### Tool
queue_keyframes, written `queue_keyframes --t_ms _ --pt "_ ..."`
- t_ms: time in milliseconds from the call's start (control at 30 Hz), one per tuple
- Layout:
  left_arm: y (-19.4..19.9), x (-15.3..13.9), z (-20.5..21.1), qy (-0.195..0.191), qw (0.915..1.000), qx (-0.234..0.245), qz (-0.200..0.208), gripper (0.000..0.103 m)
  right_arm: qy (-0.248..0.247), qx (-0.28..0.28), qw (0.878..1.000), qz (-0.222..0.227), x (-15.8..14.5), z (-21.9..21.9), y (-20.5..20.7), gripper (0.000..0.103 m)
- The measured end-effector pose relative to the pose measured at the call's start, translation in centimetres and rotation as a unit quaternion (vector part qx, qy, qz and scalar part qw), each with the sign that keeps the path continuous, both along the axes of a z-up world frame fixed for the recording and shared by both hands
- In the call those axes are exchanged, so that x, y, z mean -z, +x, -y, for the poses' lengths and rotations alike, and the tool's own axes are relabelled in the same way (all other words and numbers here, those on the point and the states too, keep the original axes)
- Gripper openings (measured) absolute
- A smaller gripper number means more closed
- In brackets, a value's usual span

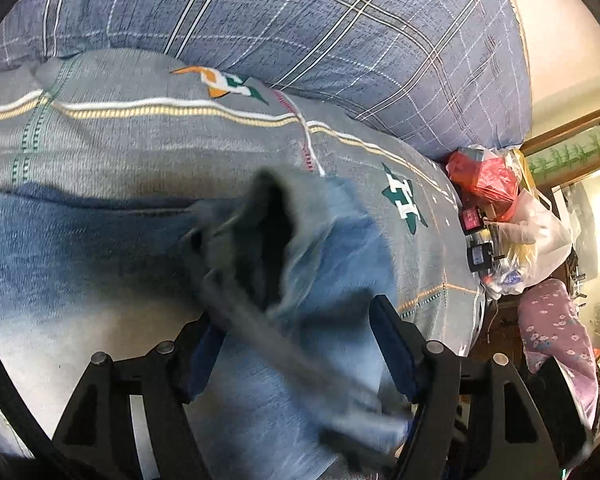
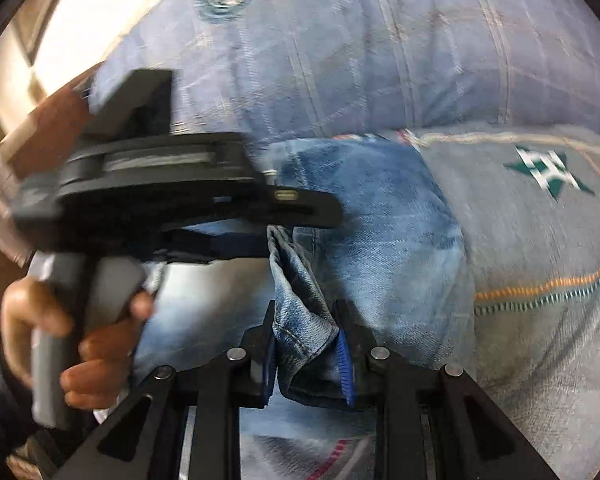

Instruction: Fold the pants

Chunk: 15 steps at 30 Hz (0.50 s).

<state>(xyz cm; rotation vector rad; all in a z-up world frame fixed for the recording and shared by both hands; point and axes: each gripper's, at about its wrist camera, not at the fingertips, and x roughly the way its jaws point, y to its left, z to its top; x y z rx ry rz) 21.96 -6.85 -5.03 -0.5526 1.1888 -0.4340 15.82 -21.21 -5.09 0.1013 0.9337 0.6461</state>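
A grey patterned bedspread fills the middle of the left wrist view, with a blue plaid duvet bunched across the top; together they make the soft work surface. The jeans lie on the bedspread, spreading over the lower left of that frame, and in the right wrist view they run up the centre.

Plastic bags and clutter sit at the right edge, off the bed.

The left gripper has its jaws spread wide, yet denim drapes between them; the blurred fold of cloth and a grey strap cross the gap, so whether it truly grips is hard to tell from here. In the right wrist view it appears at the left, held in a hand, with a twisted edge of jeans hanging from its tips, likely so the leg can be carried over.

The right gripper is pinching a bunched hem of the jeans, low in the frame, probably to keep both corners level for the fold.
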Motion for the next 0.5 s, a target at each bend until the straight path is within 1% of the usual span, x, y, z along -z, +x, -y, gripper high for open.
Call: queue_keyframes --t_ms 67,100,133,167,200,233,300,333,367,433,500 --pt "0.1 -0.3 -0.1 0.005 1.0000 -0.002 0.004 0.072 -0.001 -0.026 1.000 0.012 -0.6 -0.3 -0.8 0.027" --pt "0.0 -0.5 -0.2 0.008 0.9999 -0.004 0.006 0.066 -0.009 -0.039 0.999 0.020 -0.8 -0.7 -1.3 0.027" --pt "0.0 -0.5 -0.4 0.010 0.9999 -0.005 0.005 0.052 -0.019 -0.043 0.999 0.024 -0.9 -1.0 -1.7 0.027" --pt "0.0 -0.5 -0.7 0.017 0.9998 -0.008 0.001 0.043 -0.034 -0.043 0.998 0.025 -0.7 -1.3 -1.9 0.027" --pt "0.1 -0.4 -1.1 0.024 0.9996 -0.012 -0.003 0.028 -0.045 -0.041 0.998 0.024 -0.6 -1.6 -1.8 0.027" --pt "0.2 -0.3 -1.5 0.025 0.9995 -0.014 -0.010 0.025 -0.052 -0.039 0.998 0.023 -0.4 -1.8 -1.8 0.027" --pt "0.1 -0.4 -2.2 0.019 0.9995 -0.019 -0.017 0.024 -0.053 -0.037 0.998 0.020 -0.5 -1.9 -1.6 0.026" --pt "0.0 -0.6 -2.5 0.018 0.9995 -0.019 -0.016 0.024 -0.049 -0.037 0.998 0.020 -0.6 -2.0 -1.6 0.026" --pt "-0.2 -1.1 -2.6 0.025 0.9995 -0.014 -0.010 0.024 -0.046 -0.037 0.998 0.023 -0.9 -2.1 -1.8 0.026" --pt "-0.6 -2.1 -2.4 0.058 0.9983 0.006 0.008 0.025 -0.043 -0.040 0.998 0.031 -1.5 -2.3 -2.4 0.027" --pt "-1.3 -2.6 -2.1 0.115 0.9926 0.033 0.025 0.030 -0.045 -0.049 0.997 0.037 -1.7 -3.1 -3.1 0.027"
